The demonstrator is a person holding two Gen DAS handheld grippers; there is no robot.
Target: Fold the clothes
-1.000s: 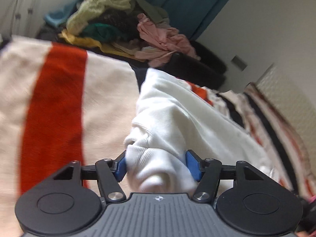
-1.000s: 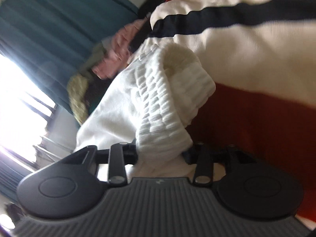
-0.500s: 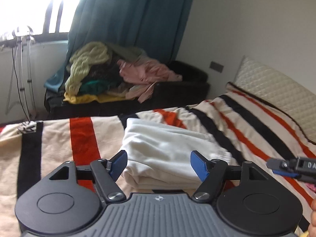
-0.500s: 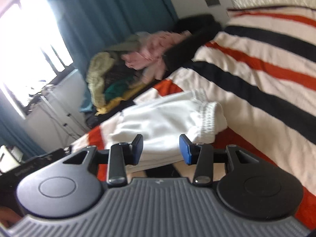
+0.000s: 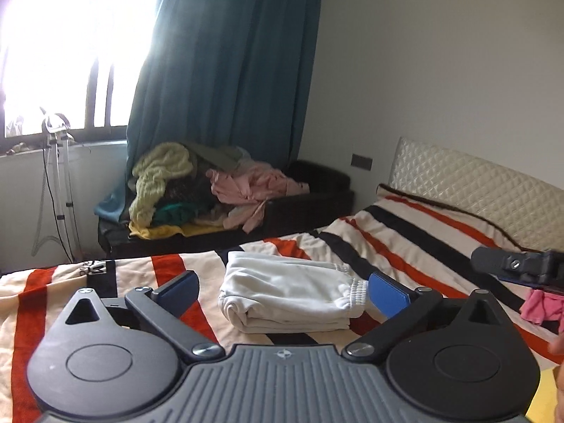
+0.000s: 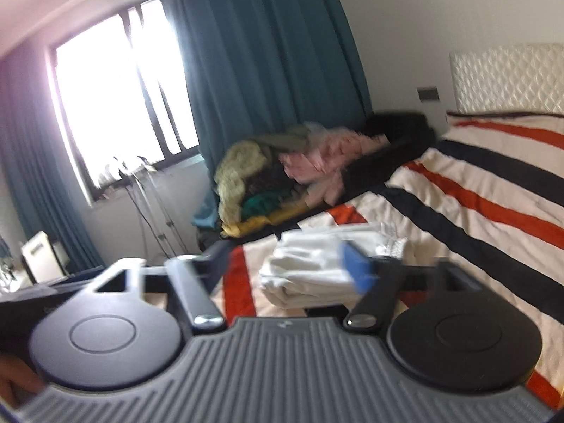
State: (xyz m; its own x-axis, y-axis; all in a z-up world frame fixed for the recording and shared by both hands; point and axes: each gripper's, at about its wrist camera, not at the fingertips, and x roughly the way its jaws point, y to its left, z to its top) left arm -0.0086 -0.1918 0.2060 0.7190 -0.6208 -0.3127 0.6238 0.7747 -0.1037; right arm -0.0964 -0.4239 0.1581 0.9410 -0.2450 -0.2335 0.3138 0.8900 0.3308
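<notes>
A white garment (image 5: 289, 296) lies folded in a flat stack on the striped bedspread (image 5: 423, 243), its ribbed cuff end to the right. My left gripper (image 5: 282, 287) hovers above and back from it, jaws opening wide with nothing between the blue pads. In the right wrist view the same folded garment (image 6: 317, 268) shows beyond my right gripper (image 6: 287, 261), which is blurred, its jaws opening and empty. The right gripper's finger (image 5: 514, 268) also pokes in at the right edge of the left wrist view.
A heap of unfolded clothes (image 5: 197, 190) sits on a black bench (image 5: 317, 197) past the bed, under a teal curtain (image 5: 229, 70). A quilted headboard (image 5: 476, 190) is at right. A pink cloth (image 5: 543, 305) lies near the right edge. A stand (image 5: 56, 176) is by the window.
Both grippers let go of the white garment, then rose and drew back from it. The garment now lies folded on the bed. Both pairs of jaws stand wider.
</notes>
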